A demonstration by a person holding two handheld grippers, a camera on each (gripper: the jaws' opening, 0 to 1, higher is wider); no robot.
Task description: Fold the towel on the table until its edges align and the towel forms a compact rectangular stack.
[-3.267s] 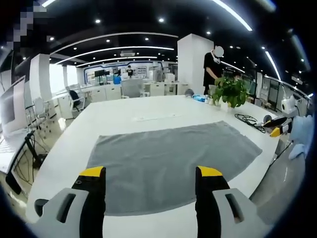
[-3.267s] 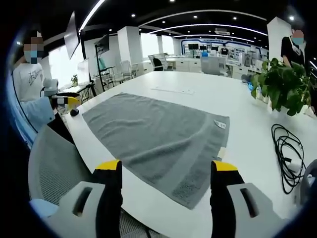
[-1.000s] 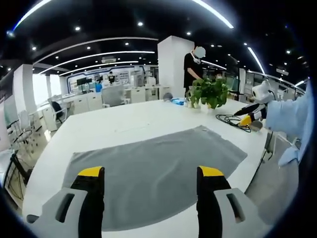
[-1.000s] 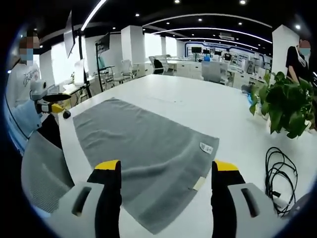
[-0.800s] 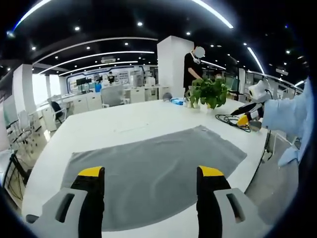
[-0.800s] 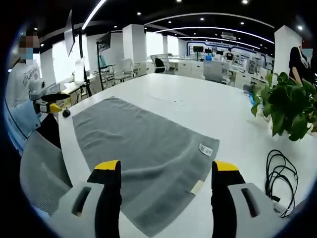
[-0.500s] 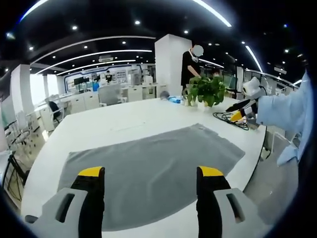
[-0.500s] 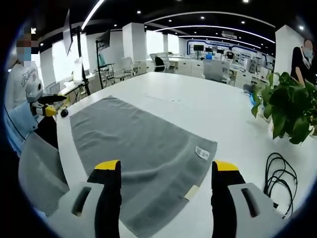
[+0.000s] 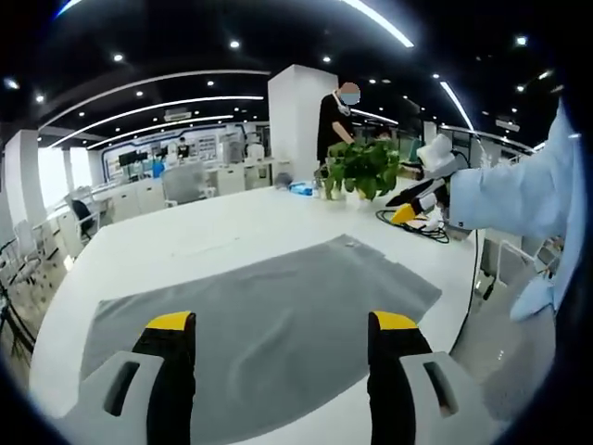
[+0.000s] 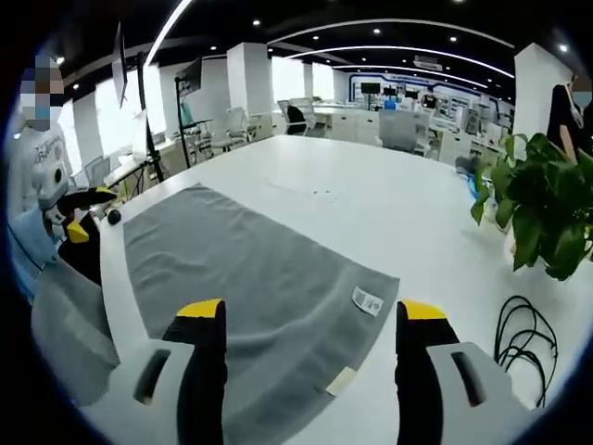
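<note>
One long white table (image 9: 195, 236) carries everything: a grey towel (image 9: 250, 320) lies spread flat and unfolded along its near edge, with a potted plant (image 9: 361, 169) and a coil of black cable (image 10: 521, 345) standing well apart from the towel toward the far right corner, and a small blue object (image 9: 298, 188) just beside the plant. In the right gripper view the towel's short hem sits closest, with a white care label (image 10: 367, 300) near that hem and a pale tag (image 10: 339, 381) at the hem's corner. The left gripper (image 9: 281, 343) hovers above the towel's long near edge with its yellow-tipped jaws spread wide and nothing between them; the right gripper (image 10: 312, 334) hangs over the short hem likewise wide apart and empty. No fold has yet been made, so the likely step is reaching down for two corners. The risk from here is an uneven grab: if one claw pinches a corner and the other takes cloth further in along the hem, the fold would go skewed and the edges would not meet. The towel lies close to the table's near edge, so a pull toward the person could drag it over the edge. Closing on terry lying flat may also catch only a few loops and slip.
</note>
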